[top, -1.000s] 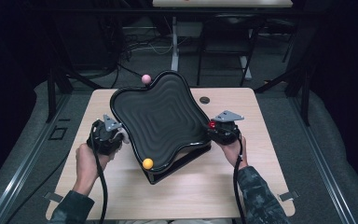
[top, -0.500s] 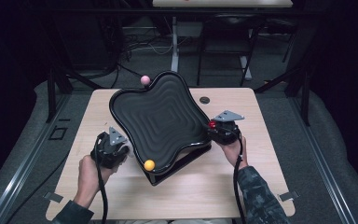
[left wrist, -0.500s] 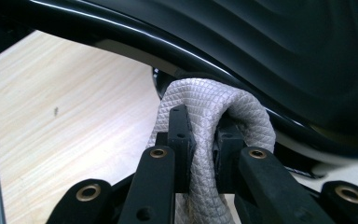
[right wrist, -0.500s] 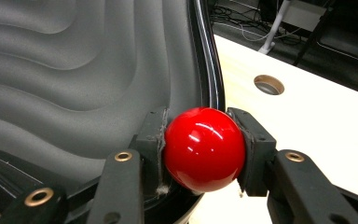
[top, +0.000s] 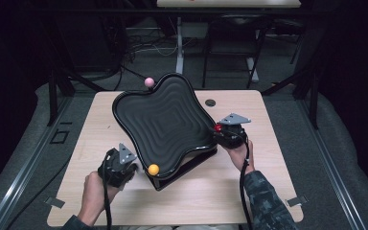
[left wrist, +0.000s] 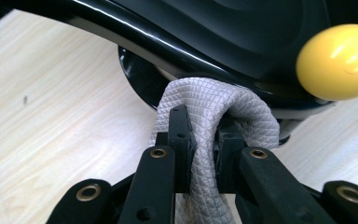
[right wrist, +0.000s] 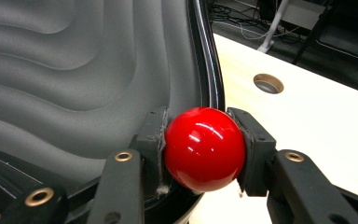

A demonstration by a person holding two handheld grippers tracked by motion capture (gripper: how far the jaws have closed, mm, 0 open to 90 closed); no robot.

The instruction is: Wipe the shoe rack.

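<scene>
The left gripper [left wrist: 200, 140], clamped on a grey cloth [left wrist: 214, 112], sits just below the tray [top: 165, 122] rim beside the yellow knob [left wrist: 338, 60]; the right gripper [right wrist: 203, 144] grips the red knob [right wrist: 204, 148].

Pink knob [top: 149, 82] at tray's far corner. Round grommet hole [top: 210, 102] in light wood table [top: 268, 143], right of tray. Grey carpet floor [top: 345, 158] around; second desk [top: 230, 4], cables [top: 148, 45] behind.
</scene>
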